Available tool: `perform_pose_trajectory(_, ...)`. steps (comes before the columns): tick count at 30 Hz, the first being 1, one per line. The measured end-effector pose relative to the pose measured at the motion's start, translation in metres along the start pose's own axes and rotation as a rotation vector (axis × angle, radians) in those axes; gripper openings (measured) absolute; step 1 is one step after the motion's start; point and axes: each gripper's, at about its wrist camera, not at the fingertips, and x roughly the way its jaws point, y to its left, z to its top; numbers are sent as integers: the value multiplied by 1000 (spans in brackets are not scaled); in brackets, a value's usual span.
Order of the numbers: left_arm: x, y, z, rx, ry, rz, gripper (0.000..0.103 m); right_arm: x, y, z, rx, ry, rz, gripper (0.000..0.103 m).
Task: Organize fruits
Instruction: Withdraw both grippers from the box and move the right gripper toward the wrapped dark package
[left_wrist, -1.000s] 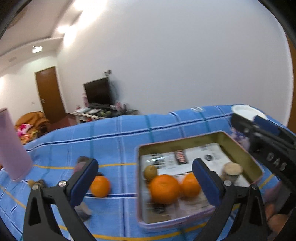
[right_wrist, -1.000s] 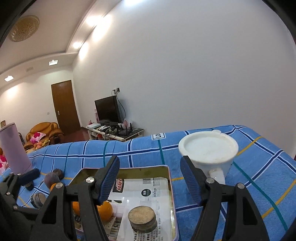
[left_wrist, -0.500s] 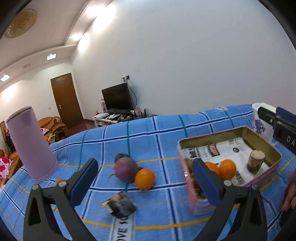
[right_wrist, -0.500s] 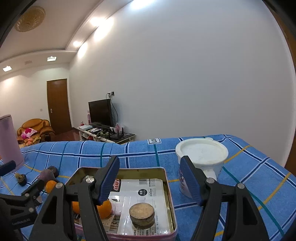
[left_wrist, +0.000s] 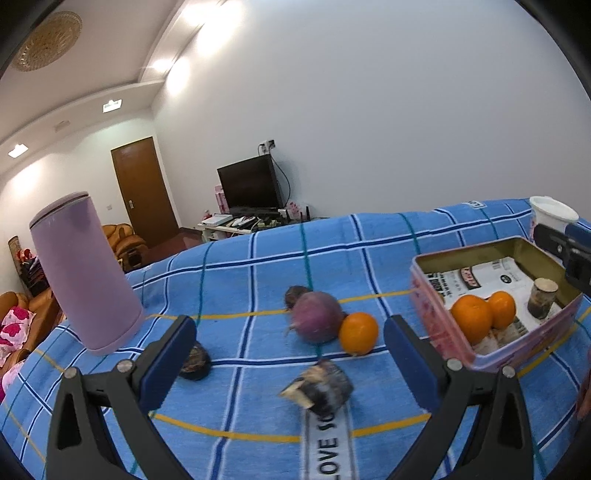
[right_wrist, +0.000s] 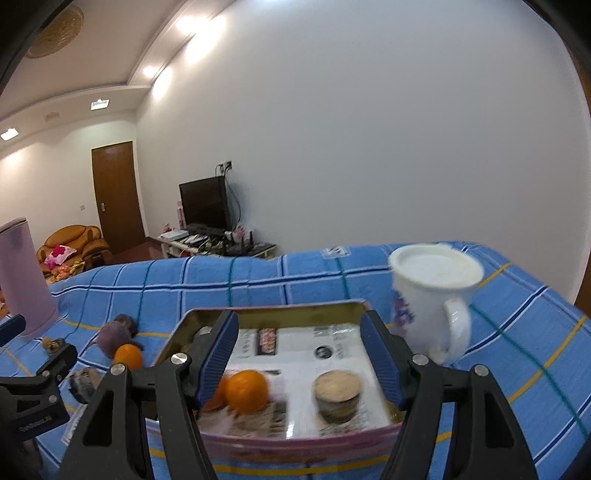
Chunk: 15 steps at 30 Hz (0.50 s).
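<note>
Your left gripper hangs with its blue-padded jaws spread wide and nothing between them, above the blue checked cloth covering the table. Loose on that cloth: a round orange fruit touching a purple, round, root-like piece, with a small dark item just behind it. Nearer your gripper lies a dark, blurred lump with a pale cut face; another dark lump sits partly behind the left finger pad. A tall lilac cylinder container stands upright at far left.

Your right gripper is likewise spread wide and empty, poised over the pink rectangular metal tin with a printed paper lining. Inside the tin: two oranges side by side and touching, and a short brownish cylinder standing upright apart from them. A white ceramic mug with a lid and floral print stands just beside the tin's far right corner.
</note>
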Motion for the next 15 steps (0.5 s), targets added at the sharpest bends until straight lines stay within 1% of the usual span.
perform_pose_trajectory(3,1,9,-2,-5,4,8,103,2,14,-3,2,28,23,70)
perform_pose_trajectory(15,13,44,-8,-24,37,46,103,5,86,-11,-13,62,135,70)
